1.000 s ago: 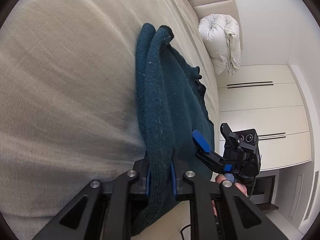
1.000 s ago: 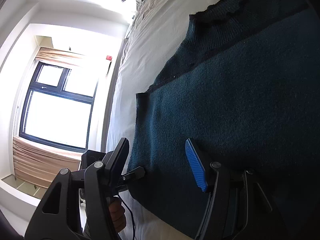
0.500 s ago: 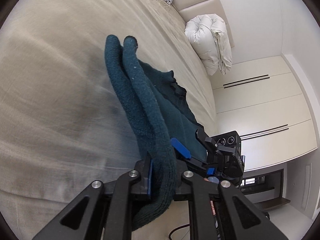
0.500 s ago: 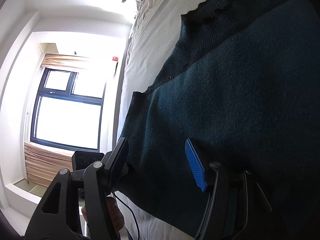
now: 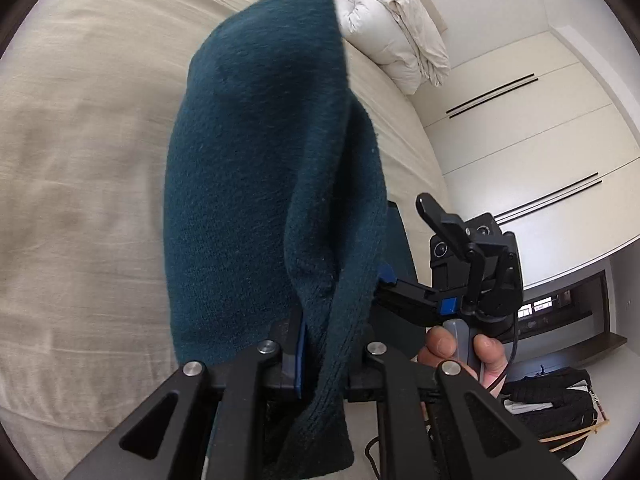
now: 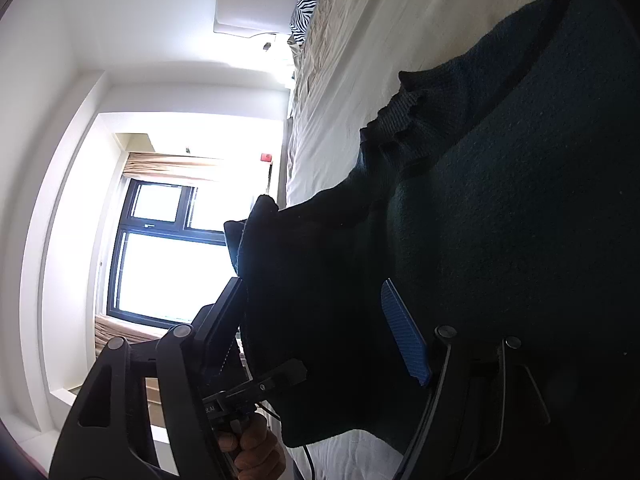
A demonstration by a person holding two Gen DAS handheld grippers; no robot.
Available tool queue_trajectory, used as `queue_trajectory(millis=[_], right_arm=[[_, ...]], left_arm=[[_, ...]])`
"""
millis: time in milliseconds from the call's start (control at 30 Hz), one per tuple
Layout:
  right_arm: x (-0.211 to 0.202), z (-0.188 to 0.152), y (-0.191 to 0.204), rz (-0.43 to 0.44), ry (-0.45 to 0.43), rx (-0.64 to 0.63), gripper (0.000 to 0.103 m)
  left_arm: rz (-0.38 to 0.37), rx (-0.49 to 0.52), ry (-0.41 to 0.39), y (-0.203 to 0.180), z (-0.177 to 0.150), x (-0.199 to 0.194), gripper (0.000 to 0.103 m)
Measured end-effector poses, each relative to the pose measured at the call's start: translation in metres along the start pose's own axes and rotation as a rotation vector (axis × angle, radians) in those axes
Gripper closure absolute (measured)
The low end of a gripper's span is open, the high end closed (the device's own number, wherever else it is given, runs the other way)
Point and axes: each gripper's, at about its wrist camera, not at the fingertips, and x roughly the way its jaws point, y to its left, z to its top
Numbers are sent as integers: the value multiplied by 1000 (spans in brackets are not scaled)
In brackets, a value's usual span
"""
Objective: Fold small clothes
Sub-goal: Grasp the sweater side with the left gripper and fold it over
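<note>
The teal sweater (image 5: 256,184) is clamped at a bunched edge by the left gripper (image 5: 324,344), lifted off the beige bed (image 5: 80,160); much of the bed behind it is hidden. The right gripper (image 6: 316,340) is seen w/ jaws wide, just been opening, sweater fabric between them but not pressed. Sweater's far part is cut off at frame edge. Small lettering on gripper body is too dark to read.
</note>
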Motion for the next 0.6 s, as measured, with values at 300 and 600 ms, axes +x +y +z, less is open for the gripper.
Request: queue_trajectory(millis=[300, 600], right_arm=[[0, 14, -5, -27, 17, -10, 34], [-5, 16, -7, -171, 61, -61, 34]], left_arm=[[46, 61, 73, -20, -13, 54, 90], [61, 105, 68, -28, -20, 75, 80]])
